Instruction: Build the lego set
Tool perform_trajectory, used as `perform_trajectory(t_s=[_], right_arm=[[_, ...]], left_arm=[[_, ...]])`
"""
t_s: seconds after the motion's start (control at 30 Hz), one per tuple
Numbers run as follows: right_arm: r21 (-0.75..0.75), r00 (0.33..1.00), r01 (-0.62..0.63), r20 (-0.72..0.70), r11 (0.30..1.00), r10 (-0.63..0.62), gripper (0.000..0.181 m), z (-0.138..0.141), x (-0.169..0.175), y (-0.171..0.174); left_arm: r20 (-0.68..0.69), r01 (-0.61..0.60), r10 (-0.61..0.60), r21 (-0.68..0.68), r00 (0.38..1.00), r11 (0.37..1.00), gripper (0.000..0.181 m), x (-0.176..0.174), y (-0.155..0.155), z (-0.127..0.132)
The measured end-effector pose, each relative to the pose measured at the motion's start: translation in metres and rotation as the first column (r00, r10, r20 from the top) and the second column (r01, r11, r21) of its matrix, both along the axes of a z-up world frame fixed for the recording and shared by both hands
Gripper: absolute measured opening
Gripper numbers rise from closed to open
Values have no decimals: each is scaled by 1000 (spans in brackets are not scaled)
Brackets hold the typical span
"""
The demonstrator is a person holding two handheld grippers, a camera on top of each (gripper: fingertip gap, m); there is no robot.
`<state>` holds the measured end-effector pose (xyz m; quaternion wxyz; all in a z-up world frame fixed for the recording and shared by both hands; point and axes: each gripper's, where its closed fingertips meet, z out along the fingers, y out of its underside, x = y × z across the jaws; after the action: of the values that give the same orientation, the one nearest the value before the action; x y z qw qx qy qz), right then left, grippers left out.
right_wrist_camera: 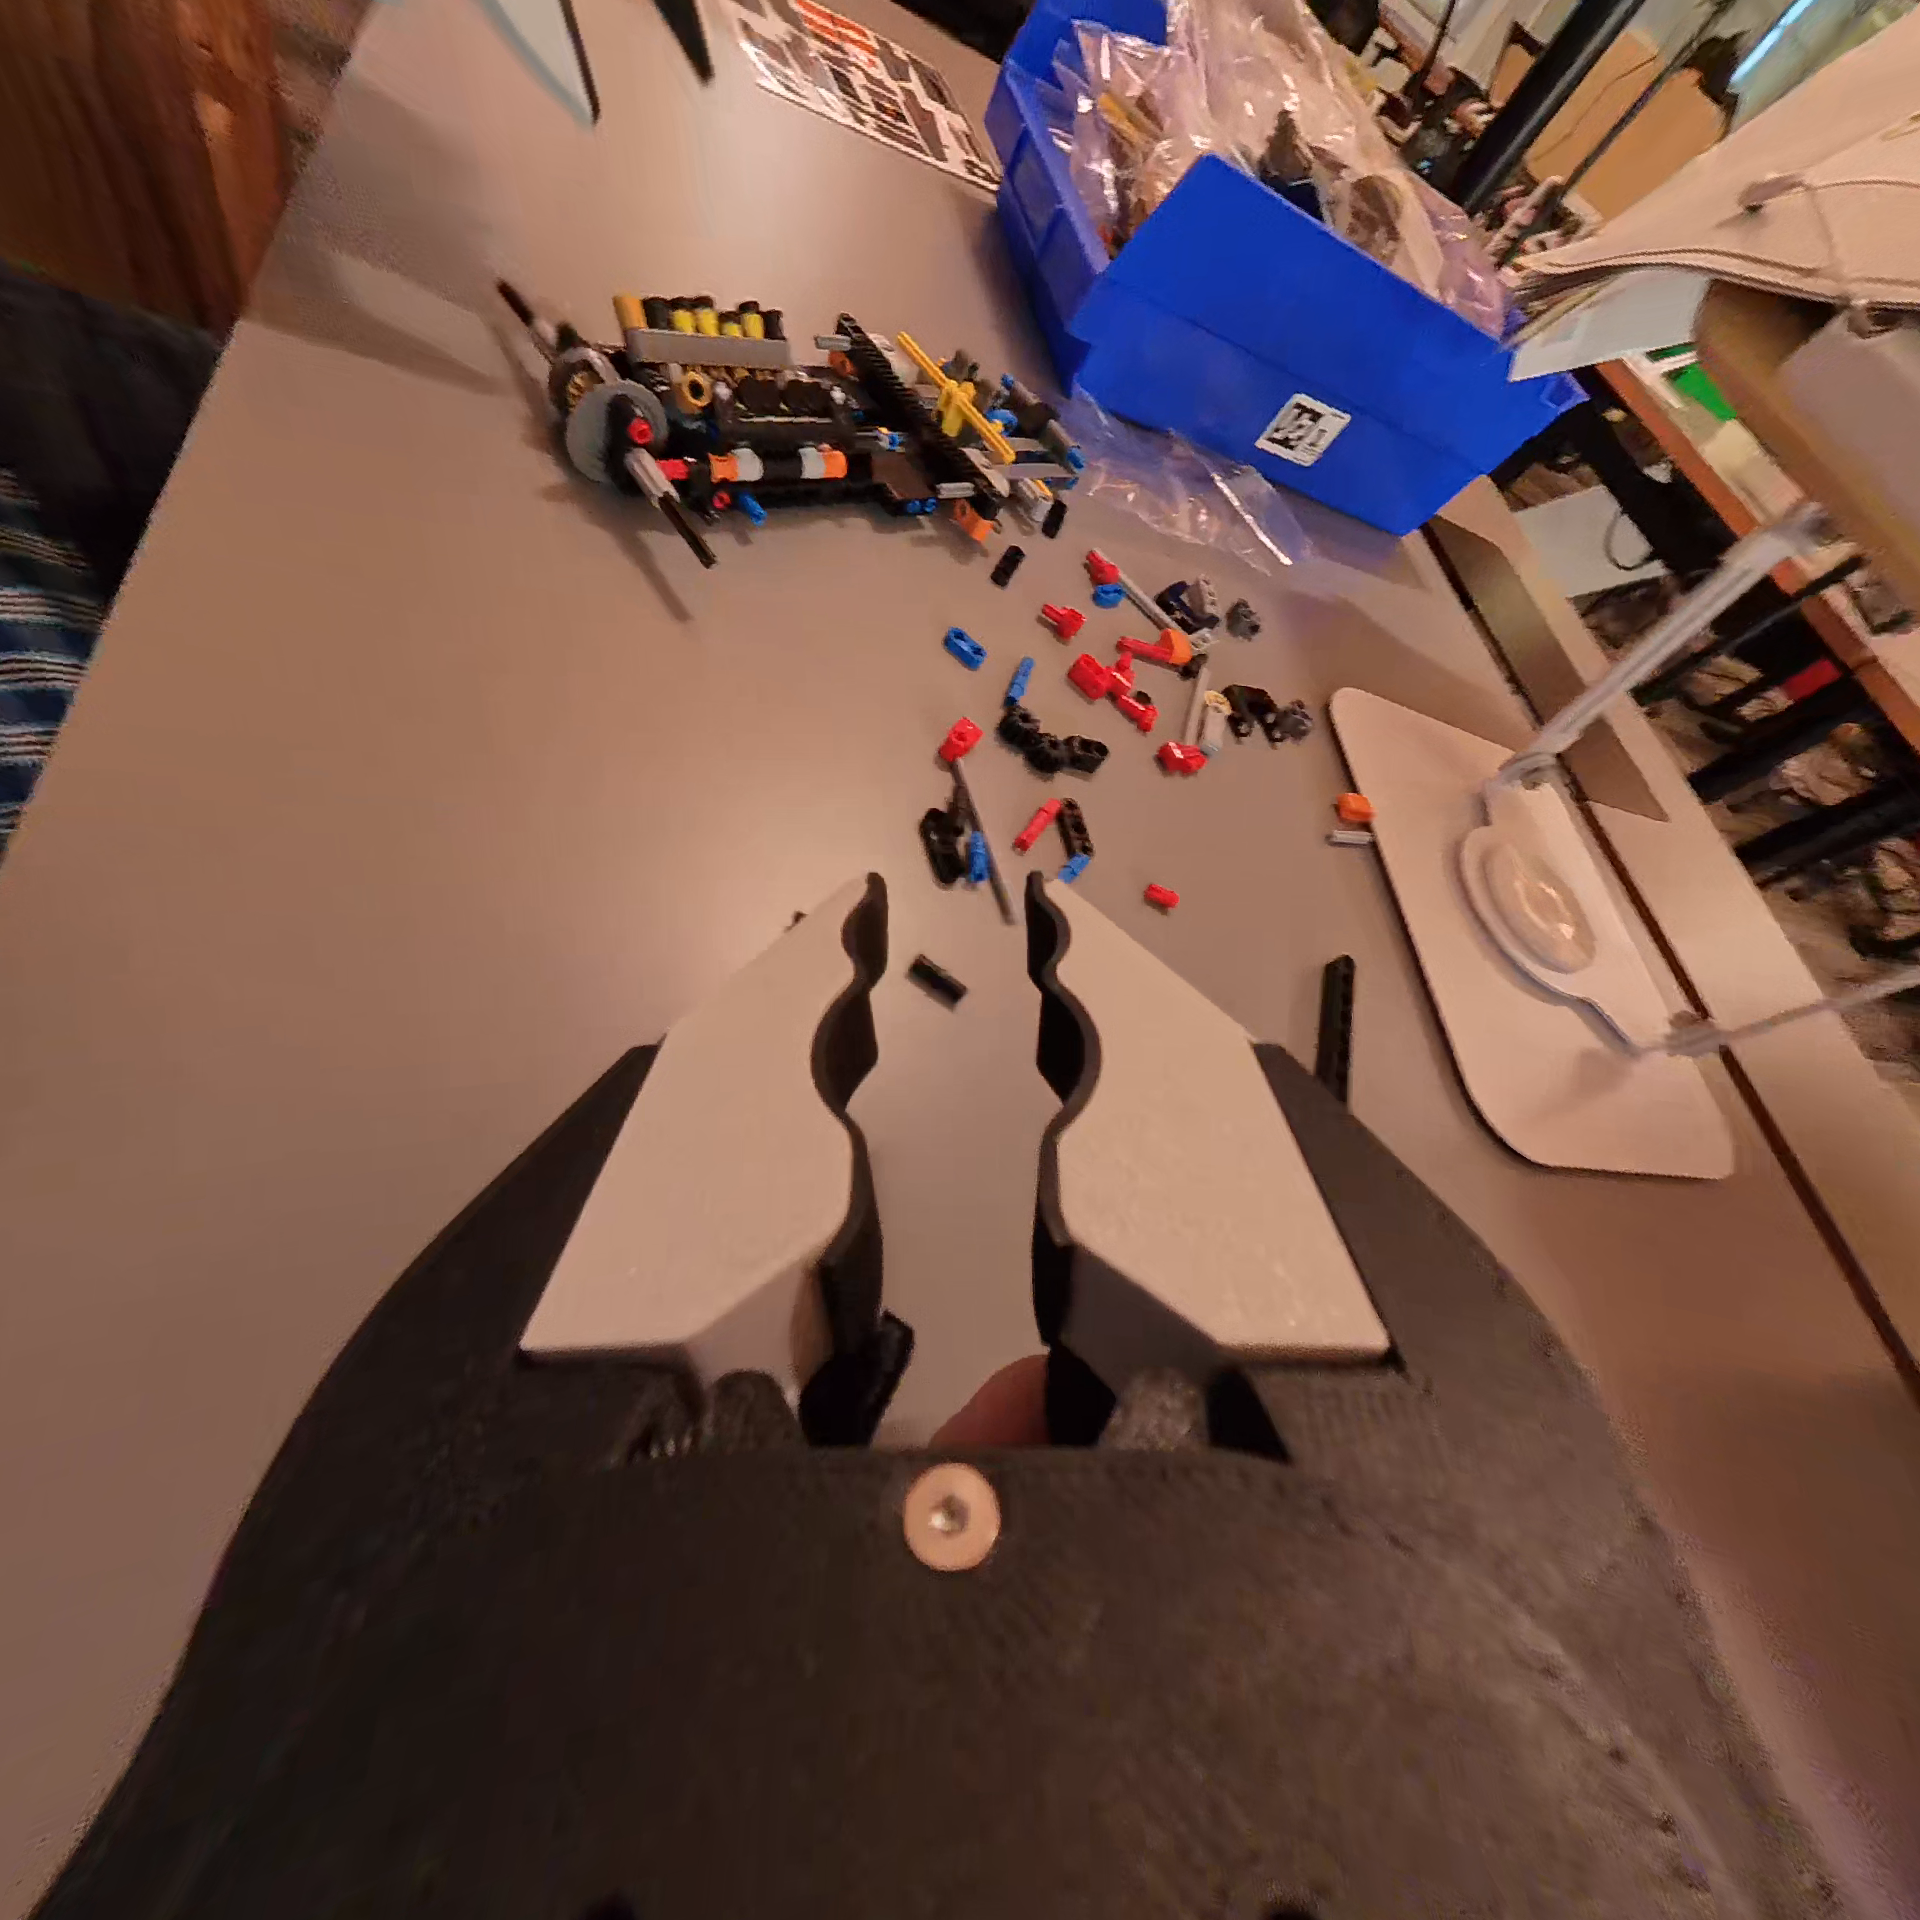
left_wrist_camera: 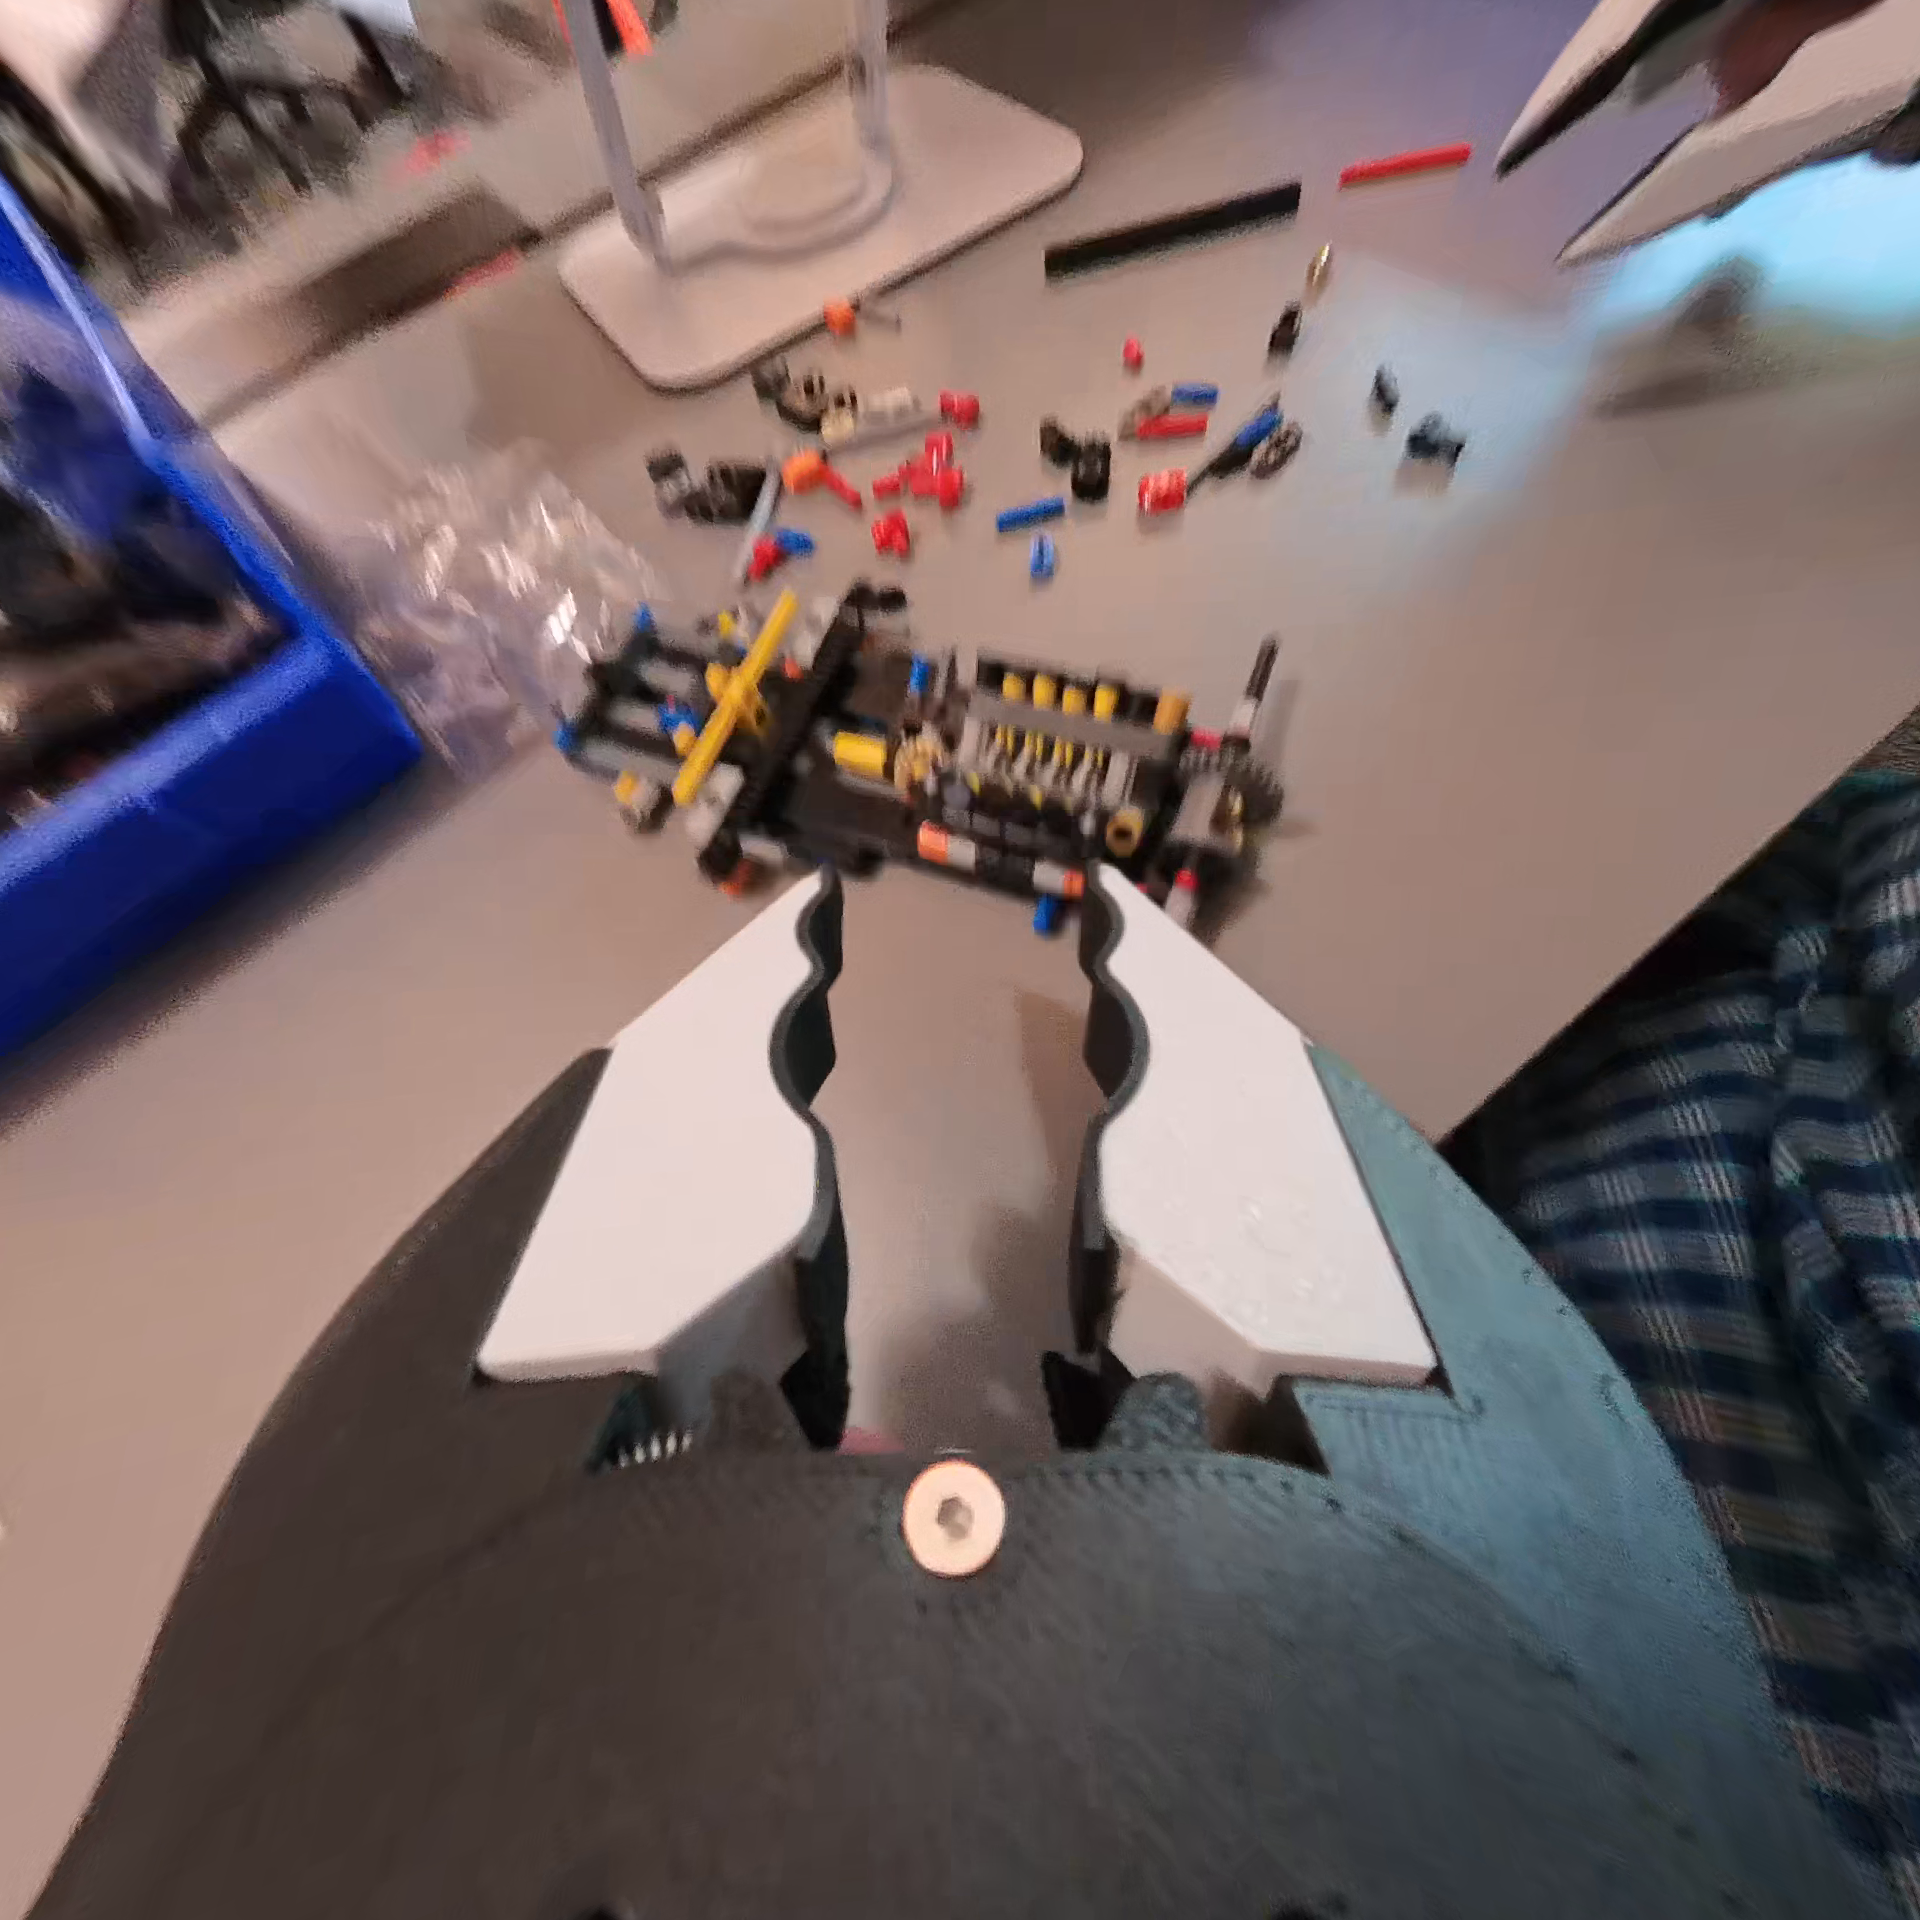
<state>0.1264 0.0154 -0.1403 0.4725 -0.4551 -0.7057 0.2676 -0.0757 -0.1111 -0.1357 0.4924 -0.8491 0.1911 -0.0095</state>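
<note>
Grey table point(right_wrist_camera: 416, 831): both empty grippers, left point(left_wrist_camera: 961, 894) and right point(right_wrist_camera: 956, 899), gape toward the lego model point(left_wrist_camera: 935, 758).

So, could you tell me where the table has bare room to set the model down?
Bare table lies between the partly built model and the person's edge. It is crowded among the loose pieces, between the model, the blue bin and the white stand base.

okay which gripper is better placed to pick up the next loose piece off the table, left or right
Right, probably. The right gripper is open, with a small black piece lying between its fingers. The left gripper, also open, faces the partly built model, with the loose pieces beyond it.
</note>
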Motion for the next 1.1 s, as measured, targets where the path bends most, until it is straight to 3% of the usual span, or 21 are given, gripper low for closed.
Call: perform_trajectory(t_s=[0.17, 0.3, 0.43, 0.57, 0.67, 0.73, 0.87, 1.1], right_arm=[[67, 990, 138, -52, 988, -135, 29, 25, 2, 35], [161, 951, 298, -137, 941, -278, 25, 78, -9, 81], [231, 885, 448, -248, 864, -393, 13, 135, -31, 143], [303, 824, 560, -300, 771, -481, 6, 169, -63, 214], [352, 797, 604, -290, 715, -530, 0, 173, -83, 254], [360, 789, 614, -260, 702, -557, 0, 169, -90, 268], [357, 794, 600, -155, 716, -587, 0, 142, -93, 283], [266, 806, 590, -131, 763, -578, 0, 141, -90, 286]], left_arm=[[-186, 80, -48, 166, 981, 983, 41, 21, 69, 79], [-375, 218, -101, 286, 922, 933, 28, 56, 158, 152], [-475, 282, -93, 345, 875, 896, 24, 82, 257, 193], [-560, 251, -1, 371, 829, 894, 11, 79, 334, 199], [-616, 191, 24, 281, 788, 940, 7, 60, 365, 175], [-608, 158, 29, 252, 794, 955, 2, 50, 371, 162], [-583, 146, 58, 297, 810, 944, 0, 39, 371, 159], [-472, 85, 62, 285, 879, 955, 0, 13, 367, 154]])
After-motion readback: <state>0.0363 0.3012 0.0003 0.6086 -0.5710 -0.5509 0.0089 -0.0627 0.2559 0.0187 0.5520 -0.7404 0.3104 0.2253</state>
